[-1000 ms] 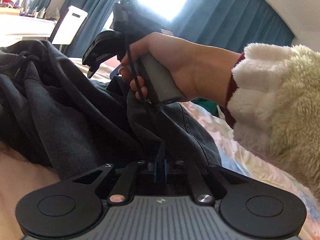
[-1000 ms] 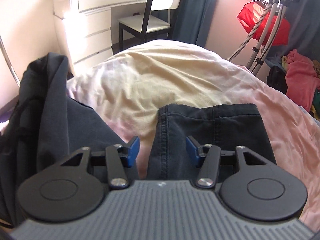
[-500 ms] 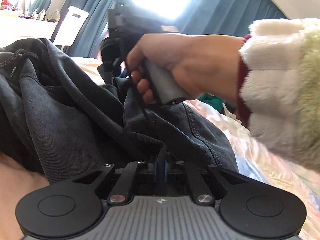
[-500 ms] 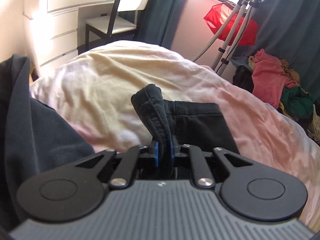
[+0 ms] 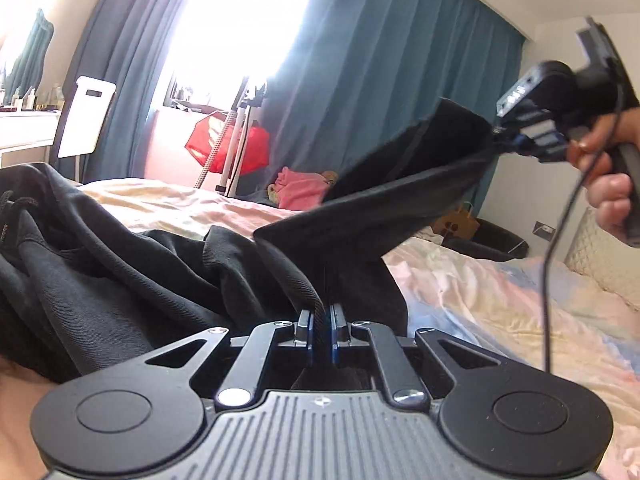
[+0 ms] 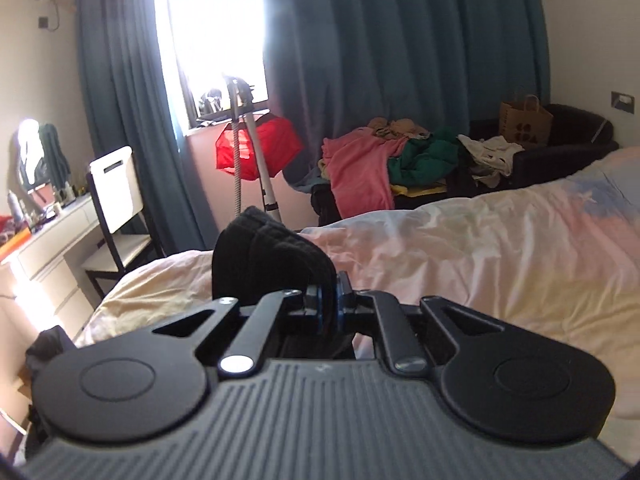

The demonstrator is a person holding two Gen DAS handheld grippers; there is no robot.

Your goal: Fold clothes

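Dark jeans [image 5: 400,184] stretch taut between both grippers above the bed. My left gripper [image 5: 322,330] is shut on one edge of the denim low over the bedding. In the left wrist view the right gripper [image 5: 505,141] is up at the right, held by a hand [image 5: 608,184], shut on the other end of the jeans. The right wrist view shows my right gripper [image 6: 329,307] pinching a bunched hem of the jeans [image 6: 264,256]. A dark hoodie [image 5: 92,264] lies crumpled on the bed to the left.
The bed [image 6: 500,256] has a pale pink and cream duvet. Beyond its foot stand a garment steamer pole [image 6: 256,160], a chair [image 6: 116,208] by a white desk, and a sofa piled with clothes [image 6: 392,164]. Blue curtains cover the window wall.
The right gripper closed on the jeans' hem, then lifted up and away to the right, pulling the jeans taut. The left gripper kept its hold.
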